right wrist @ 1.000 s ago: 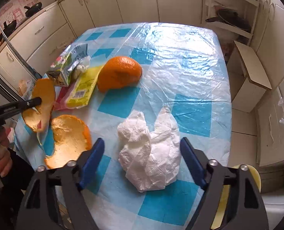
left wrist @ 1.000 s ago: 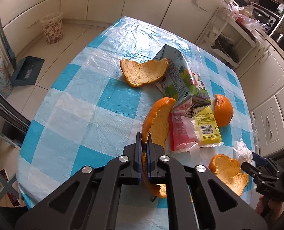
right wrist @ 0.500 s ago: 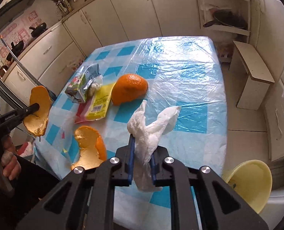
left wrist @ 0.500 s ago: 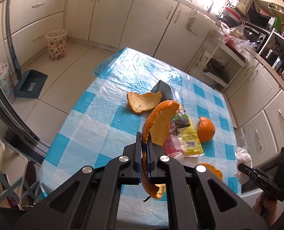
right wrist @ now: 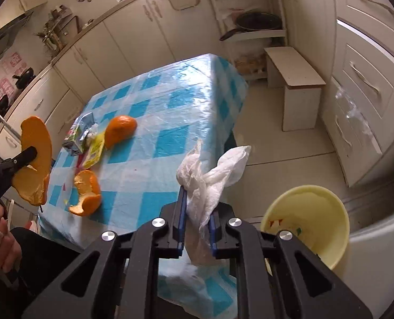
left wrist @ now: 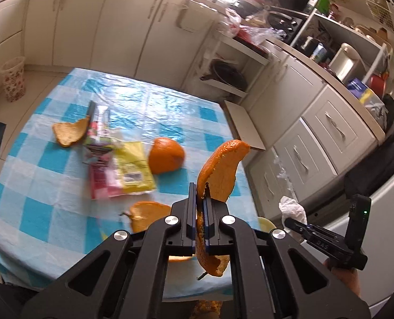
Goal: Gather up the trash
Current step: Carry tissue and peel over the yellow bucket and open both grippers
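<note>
My left gripper (left wrist: 202, 196) is shut on a long curved orange peel (left wrist: 221, 170), held in the air above the table's near right corner; that peel also shows in the right wrist view (right wrist: 36, 159). My right gripper (right wrist: 197, 207) is shut on a crumpled white tissue (right wrist: 210, 175), held off the table's edge, left of a yellow bin (right wrist: 307, 218) on the floor. The tissue shows small in the left wrist view (left wrist: 292, 208). On the checked tablecloth (left wrist: 64, 199) lie more peels (left wrist: 69, 133) (left wrist: 150, 212), an orange half (left wrist: 166, 158), a milk carton (right wrist: 80, 138) and wrappers (left wrist: 133, 171).
A cardboard stool (right wrist: 295, 79) stands on the floor beside the table's far right corner. White cabinets (right wrist: 367, 79) line the right wall. A patterned waste basket (left wrist: 12, 78) stands on the floor at the far left. A pan rack (left wrist: 228, 74) is behind the table.
Both grippers have risen and swung right, away from the table, each carrying its item. The yellow bin has come fuller into the right wrist view.
</note>
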Tool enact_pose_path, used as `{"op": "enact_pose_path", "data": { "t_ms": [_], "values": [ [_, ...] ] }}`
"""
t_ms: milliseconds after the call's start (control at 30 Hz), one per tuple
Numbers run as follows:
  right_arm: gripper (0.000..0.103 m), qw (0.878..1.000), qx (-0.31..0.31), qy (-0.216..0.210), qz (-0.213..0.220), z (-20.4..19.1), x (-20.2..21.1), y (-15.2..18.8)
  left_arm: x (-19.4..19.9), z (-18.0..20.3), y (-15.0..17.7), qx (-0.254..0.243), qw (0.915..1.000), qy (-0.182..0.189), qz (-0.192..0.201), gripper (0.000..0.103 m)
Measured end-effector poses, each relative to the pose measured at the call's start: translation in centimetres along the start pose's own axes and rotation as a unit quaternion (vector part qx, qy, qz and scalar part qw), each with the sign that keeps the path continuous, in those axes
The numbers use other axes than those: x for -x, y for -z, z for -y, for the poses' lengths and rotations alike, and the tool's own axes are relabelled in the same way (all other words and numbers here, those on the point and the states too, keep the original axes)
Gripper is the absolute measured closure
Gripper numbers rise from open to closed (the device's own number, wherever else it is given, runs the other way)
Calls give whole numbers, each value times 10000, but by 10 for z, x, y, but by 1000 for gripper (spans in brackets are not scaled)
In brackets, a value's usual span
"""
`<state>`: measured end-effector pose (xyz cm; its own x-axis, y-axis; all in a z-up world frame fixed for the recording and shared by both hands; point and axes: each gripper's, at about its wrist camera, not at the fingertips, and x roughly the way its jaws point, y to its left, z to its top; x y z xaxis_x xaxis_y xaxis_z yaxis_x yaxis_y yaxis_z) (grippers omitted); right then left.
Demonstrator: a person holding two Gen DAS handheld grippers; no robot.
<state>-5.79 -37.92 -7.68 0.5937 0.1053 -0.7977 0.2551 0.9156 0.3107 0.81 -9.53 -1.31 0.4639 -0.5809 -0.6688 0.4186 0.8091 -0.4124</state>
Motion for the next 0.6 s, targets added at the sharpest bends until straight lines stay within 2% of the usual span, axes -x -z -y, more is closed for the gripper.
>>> {"op": "enact_pose_path", "data": {
  "t_ms": [267,467,600],
  "values": [
    [88,9968,-691,387,-129,70,12,24,-58,112,37,-576,9960,437,-525,99],
    [85,9904,-1210,586,-318,109,5,34,-116,173,69,-831,9907,513,-942,99],
    [73,9837,-1633,657,-359,130,4,37,-154,201,92,-926,9874,436,-1209,99]
  ]
}}
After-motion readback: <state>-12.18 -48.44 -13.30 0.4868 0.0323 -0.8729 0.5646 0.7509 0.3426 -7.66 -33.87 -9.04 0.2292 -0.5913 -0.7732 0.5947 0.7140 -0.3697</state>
